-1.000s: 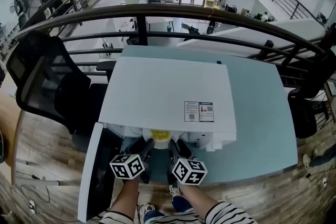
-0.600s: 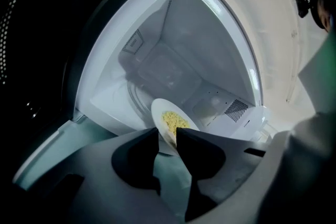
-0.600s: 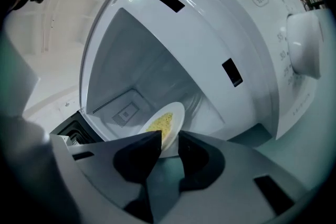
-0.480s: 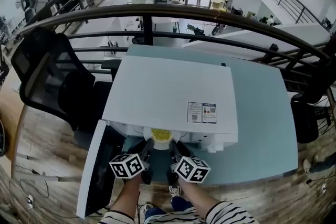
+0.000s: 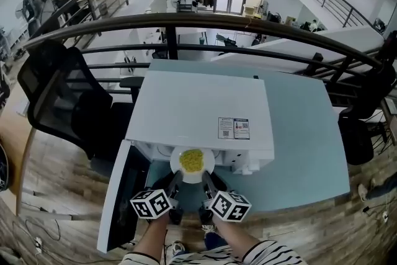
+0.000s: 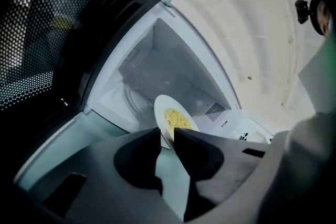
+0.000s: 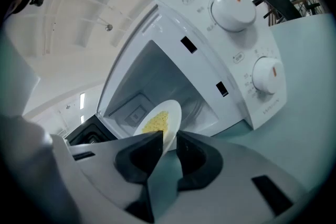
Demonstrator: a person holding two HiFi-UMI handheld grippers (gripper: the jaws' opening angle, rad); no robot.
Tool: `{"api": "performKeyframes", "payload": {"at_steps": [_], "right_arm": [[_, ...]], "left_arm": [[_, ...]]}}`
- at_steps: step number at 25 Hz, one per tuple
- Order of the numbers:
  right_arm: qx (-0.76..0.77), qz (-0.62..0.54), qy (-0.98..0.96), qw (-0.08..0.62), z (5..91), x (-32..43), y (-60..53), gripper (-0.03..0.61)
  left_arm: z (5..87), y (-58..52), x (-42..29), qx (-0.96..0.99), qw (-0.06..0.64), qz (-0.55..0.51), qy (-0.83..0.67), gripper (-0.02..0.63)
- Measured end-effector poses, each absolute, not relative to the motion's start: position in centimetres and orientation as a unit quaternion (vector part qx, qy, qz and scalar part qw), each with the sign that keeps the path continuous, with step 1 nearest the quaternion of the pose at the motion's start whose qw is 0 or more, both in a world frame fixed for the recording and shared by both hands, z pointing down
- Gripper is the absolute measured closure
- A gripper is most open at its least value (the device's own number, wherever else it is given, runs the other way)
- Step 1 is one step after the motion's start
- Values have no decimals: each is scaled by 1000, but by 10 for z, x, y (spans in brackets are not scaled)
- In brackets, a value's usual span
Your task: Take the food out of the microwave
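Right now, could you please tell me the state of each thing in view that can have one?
microwave door: open, swung out to the left.
plate: at the mouth of the microwave's cavity, gripped by its near rim by both grippers.
yellow food: lying in the middle of the plate.
left gripper: jaws closing on the plate's rim.
right gripper: jaws closing on the plate's rim.

Striped sleeves (image 5: 273, 252), dark left tongs (image 6: 168, 132), right tongs (image 7: 169, 136), marker cubes (image 5: 151, 203)
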State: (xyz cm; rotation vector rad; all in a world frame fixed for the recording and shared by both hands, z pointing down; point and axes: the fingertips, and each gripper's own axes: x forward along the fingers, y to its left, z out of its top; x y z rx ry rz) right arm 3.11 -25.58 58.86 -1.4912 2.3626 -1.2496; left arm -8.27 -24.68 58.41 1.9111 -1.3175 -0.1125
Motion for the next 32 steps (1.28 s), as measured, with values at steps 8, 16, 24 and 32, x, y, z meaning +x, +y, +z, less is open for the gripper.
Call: {"api": "performKeyframes", "payload": {"at_steps": [8, 16, 24, 32], "right_arm": [[-502, -399, 765, 58, 560, 43, -212, 491], [-508, -386, 767, 67, 538, 43, -167, 491], [-524, -370, 763, 78, 520, 44, -119, 491], [-539, -359, 756, 94, 503, 46, -73, 491]], "left_arm": [[556, -206, -71, 775, 389, -49, -496, 522], [533, -162, -71, 792, 377, -48, -478, 525], [516, -117, -71, 813, 366, -50, -450, 526], [498, -72, -69, 835, 352, -47, -420, 529]]}}
